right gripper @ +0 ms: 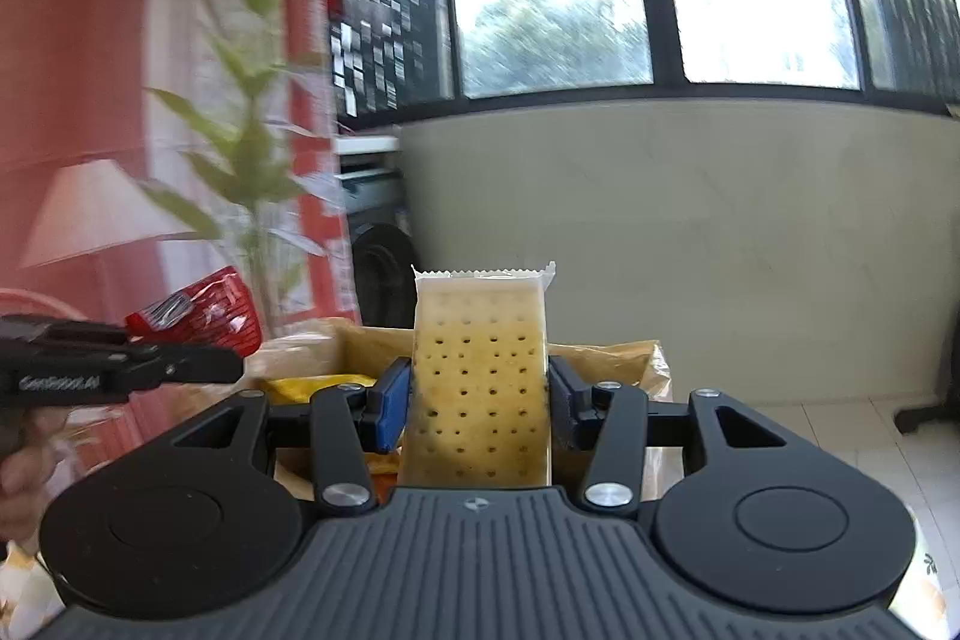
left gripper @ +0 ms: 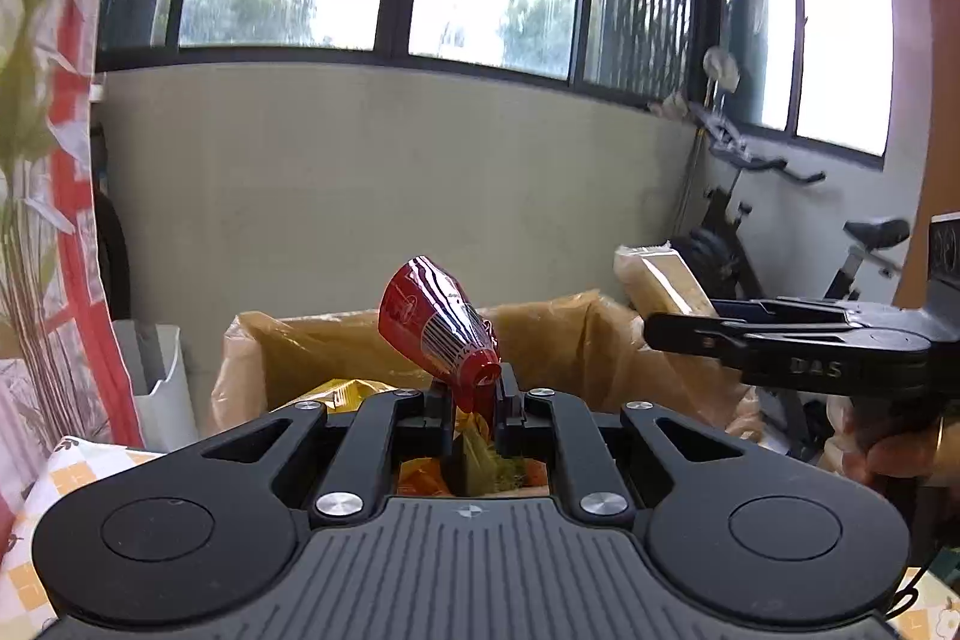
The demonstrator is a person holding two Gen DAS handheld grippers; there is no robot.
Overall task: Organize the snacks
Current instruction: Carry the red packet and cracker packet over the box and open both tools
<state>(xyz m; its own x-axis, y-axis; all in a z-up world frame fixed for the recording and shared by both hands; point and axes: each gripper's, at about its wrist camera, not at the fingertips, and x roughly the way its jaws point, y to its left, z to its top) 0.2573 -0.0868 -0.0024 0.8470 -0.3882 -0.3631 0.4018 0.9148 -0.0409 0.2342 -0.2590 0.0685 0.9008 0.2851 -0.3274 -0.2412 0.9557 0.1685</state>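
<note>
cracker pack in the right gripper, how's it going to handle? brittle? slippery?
The cracker pack is probably fragile: perforated crackers show through clear wrap, so hard squeezing may crack them. It looks fairly stiff, standing upright between the fingers. The glossy film could slip; it likely feels light.

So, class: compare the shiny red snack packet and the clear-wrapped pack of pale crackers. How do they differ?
The shiny red snack packet is opaque and tilted, pinched at its narrow end by the left tongs. The clear-wrapped pack of pale crackers is see-through and upright, clamped across its width by the right tongs. Both hang above the lined cardboard box.
</note>
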